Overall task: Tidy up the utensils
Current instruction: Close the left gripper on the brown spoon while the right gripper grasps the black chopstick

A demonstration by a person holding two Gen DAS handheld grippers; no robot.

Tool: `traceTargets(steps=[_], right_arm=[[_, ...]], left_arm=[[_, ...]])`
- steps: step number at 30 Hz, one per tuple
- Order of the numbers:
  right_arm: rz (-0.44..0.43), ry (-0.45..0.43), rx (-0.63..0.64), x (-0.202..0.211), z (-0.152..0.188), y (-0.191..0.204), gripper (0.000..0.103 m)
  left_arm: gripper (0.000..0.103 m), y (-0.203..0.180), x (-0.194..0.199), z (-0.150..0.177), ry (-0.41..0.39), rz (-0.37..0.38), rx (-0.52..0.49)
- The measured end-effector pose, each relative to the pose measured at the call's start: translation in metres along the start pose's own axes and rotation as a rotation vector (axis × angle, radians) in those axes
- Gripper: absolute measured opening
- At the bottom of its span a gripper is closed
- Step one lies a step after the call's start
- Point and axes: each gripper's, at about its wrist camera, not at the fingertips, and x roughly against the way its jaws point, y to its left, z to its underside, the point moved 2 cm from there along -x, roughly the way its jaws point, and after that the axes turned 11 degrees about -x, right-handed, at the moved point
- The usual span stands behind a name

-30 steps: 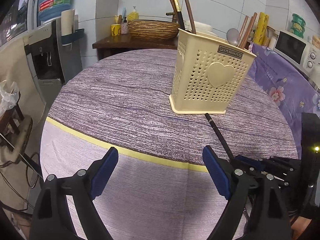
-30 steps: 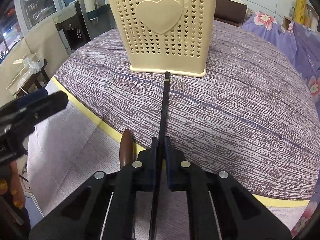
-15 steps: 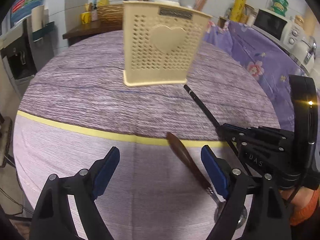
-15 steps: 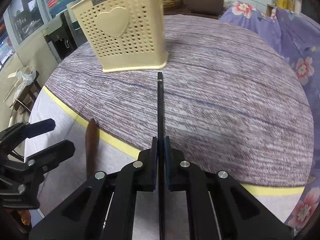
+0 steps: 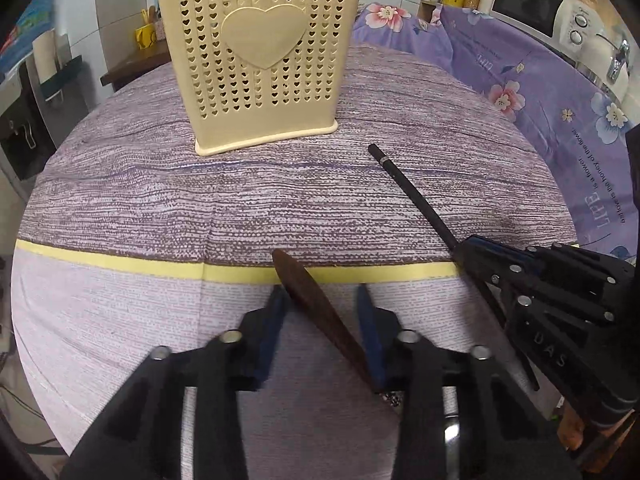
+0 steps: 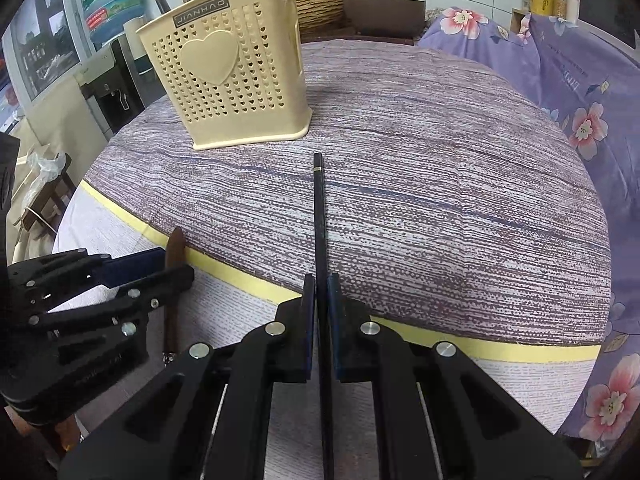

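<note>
A cream perforated utensil holder [image 5: 262,60] with a heart on its front stands on the round table; it also shows in the right wrist view [image 6: 236,80]. Several utensils stick out of its top. My right gripper [image 6: 321,284] is shut on a black chopstick [image 6: 319,216] that points toward the holder, also visible in the left wrist view [image 5: 412,196]. My left gripper [image 5: 320,298] straddles the brown wooden handle [image 5: 320,308] of a spoon lying on the table, its jaws half closed around the handle with small gaps left. The handle also shows in the right wrist view [image 6: 175,252].
The table has a purple-grey striped cloth [image 5: 280,196] with a yellow band [image 5: 112,265]. A purple floral cloth [image 5: 540,92] covers a counter at right, with a microwave [image 5: 532,8] behind. A water dispenser [image 6: 116,76] stands left.
My left gripper swung right over the wooden-handled spoon and its jaws narrowed around the handle. My right gripper, still holding the chopstick, drew back a little from the holder.
</note>
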Motion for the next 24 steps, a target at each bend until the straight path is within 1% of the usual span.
traceTargets(steps=[2, 5, 8, 9, 10, 11, 12, 16, 19, 21, 24], right_arm=[[-0.003, 0.003, -0.003, 0.0, 0.0, -0.001, 0.008], [-0.008, 0.008, 0.001, -0.002, -0.002, 0.0, 0.008], [-0.018, 0.018, -0.001, -0.004, -0.005, -0.001, 0.01], [-0.023, 0.021, -0.003, -0.005, -0.007, -0.001, 0.013], [-0.028, 0.022, -0.002, -0.006, -0.009, -0.001, 0.021], [-0.028, 0.019, 0.003, -0.006, -0.011, -0.001, 0.027], [-0.026, 0.013, 0.008, -0.006, -0.013, 0.0, 0.035], [-0.037, 0.01, 0.044, -0.008, -0.022, 0.008, 0.036], [-0.033, 0.024, 0.068, -0.015, -0.029, 0.01, 0.036], [-0.035, 0.04, 0.079, -0.02, -0.034, 0.011, 0.036], [-0.031, 0.067, 0.088, -0.029, -0.041, 0.011, 0.036]], left_arm=[[0.026, 0.004, 0.0, -0.002, -0.002, 0.019, 0.0], [0.019, 0.011, -0.003, -0.007, 0.004, 0.034, -0.014], [0.016, 0.025, -0.007, -0.013, 0.011, 0.028, -0.019], [0.016, 0.028, -0.008, -0.014, 0.018, 0.028, -0.022], [0.016, 0.034, -0.009, -0.016, 0.023, 0.036, -0.011], [0.015, 0.038, -0.009, -0.017, 0.024, 0.039, 0.002], [0.015, 0.041, -0.008, -0.017, 0.024, 0.044, 0.013], [0.016, 0.045, -0.004, -0.017, 0.021, 0.042, 0.035], [0.022, 0.043, -0.002, -0.016, 0.021, 0.041, 0.032], [0.033, 0.042, -0.003, -0.015, 0.027, 0.036, 0.031], [0.038, 0.042, -0.005, -0.015, 0.033, 0.033, 0.028]])
